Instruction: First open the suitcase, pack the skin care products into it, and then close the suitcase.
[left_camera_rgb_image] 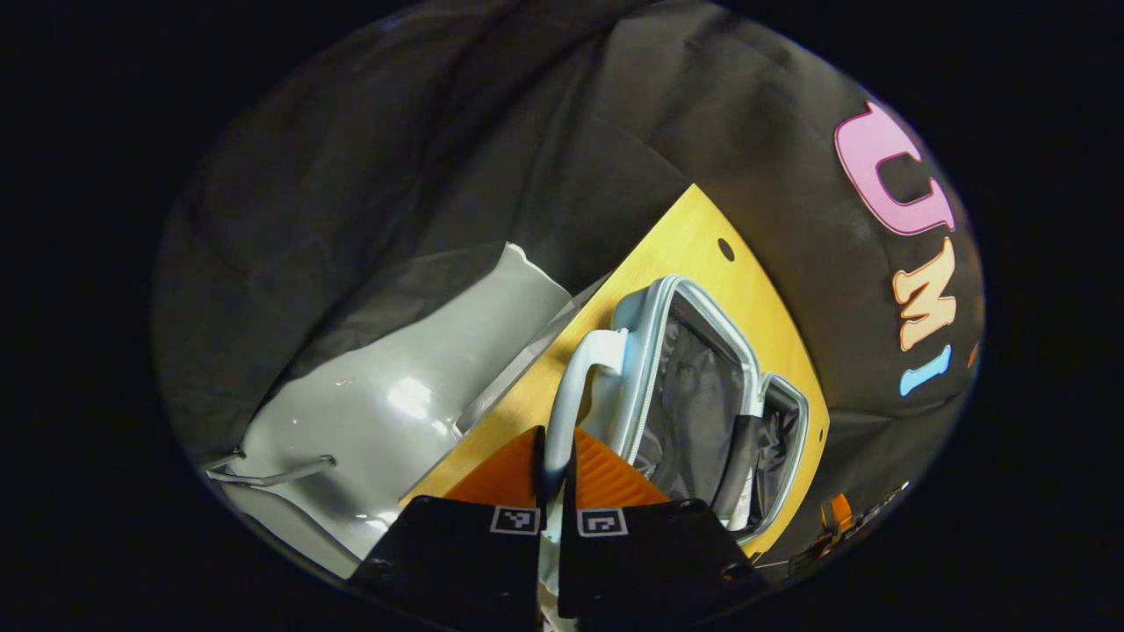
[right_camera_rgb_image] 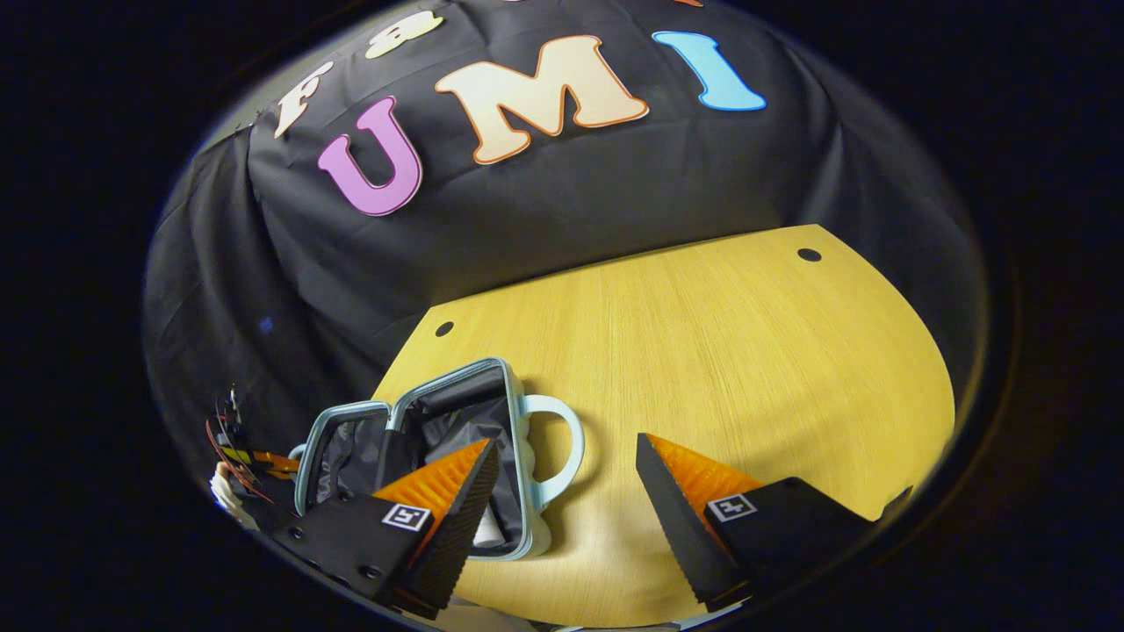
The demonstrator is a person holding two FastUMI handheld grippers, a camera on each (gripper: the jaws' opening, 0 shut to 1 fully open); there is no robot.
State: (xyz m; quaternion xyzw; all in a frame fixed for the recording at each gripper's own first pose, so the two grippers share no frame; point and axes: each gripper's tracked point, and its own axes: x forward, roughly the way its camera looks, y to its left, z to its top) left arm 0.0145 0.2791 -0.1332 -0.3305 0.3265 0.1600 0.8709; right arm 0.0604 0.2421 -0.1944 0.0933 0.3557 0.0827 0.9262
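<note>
**Pale plastic handle pinched, case open: a tug could tip it**

Pale blue and hard-shelled, the small suitcase (left_camera_rgb_image: 702, 395) lies open on the yellow wooden tabletop (right_camera_rgb_image: 720, 351), just ahead of my left gripper (left_camera_rgb_image: 557, 478). That gripper is clamped on the case's looped pale handle (left_camera_rgb_image: 575, 386), both fingers pressing it. My right gripper (right_camera_rgb_image: 562, 491) hangs with fingers wide apart and nothing between them, the case just off its left finger. Something white sits low in the dark lining; I cannot tell what it is.

The risk, as I judge it: pulling on the handle could drag or tip the light shell rather than steady it, spilling what is packed. The handle could also slip out of the pinch.

The tabletop is smooth, with small dark holes near its edge. Black cloth (right_camera_rgb_image: 571, 202) walls the booth; a grey floor (left_camera_rgb_image: 395, 412) lies beyond the table edge.
</note>
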